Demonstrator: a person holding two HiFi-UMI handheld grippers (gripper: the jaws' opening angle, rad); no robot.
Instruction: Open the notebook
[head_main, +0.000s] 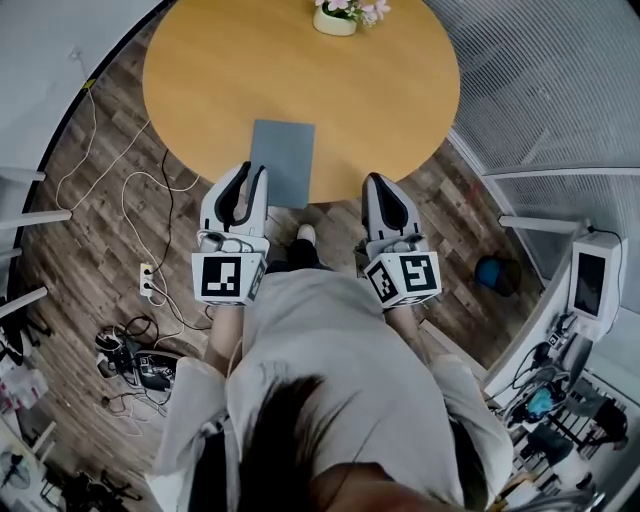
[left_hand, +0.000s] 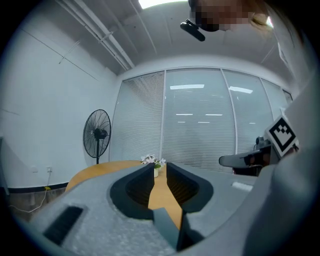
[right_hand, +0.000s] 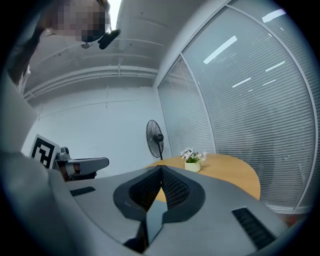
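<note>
A closed grey notebook (head_main: 283, 160) lies on the round wooden table (head_main: 380, 90), at its near edge. My left gripper (head_main: 254, 168) is at that edge, and its right finger overlaps the notebook's left side in the head view; I cannot tell whether they touch. Its jaws stand a little apart with nothing between them, and the table shows through the gap in the left gripper view (left_hand: 160, 169). My right gripper (head_main: 375, 180) is at the table edge to the right of the notebook, apart from it. Its fingertips meet, with nothing held (right_hand: 161, 168).
A small pot of flowers (head_main: 335, 15) stands at the table's far side. Cables (head_main: 130, 200) and a power strip (head_main: 147, 280) lie on the floor at the left. A standing fan (left_hand: 97, 134) is near the wall. Equipment with a screen (head_main: 590, 285) stands at the right by the blinds.
</note>
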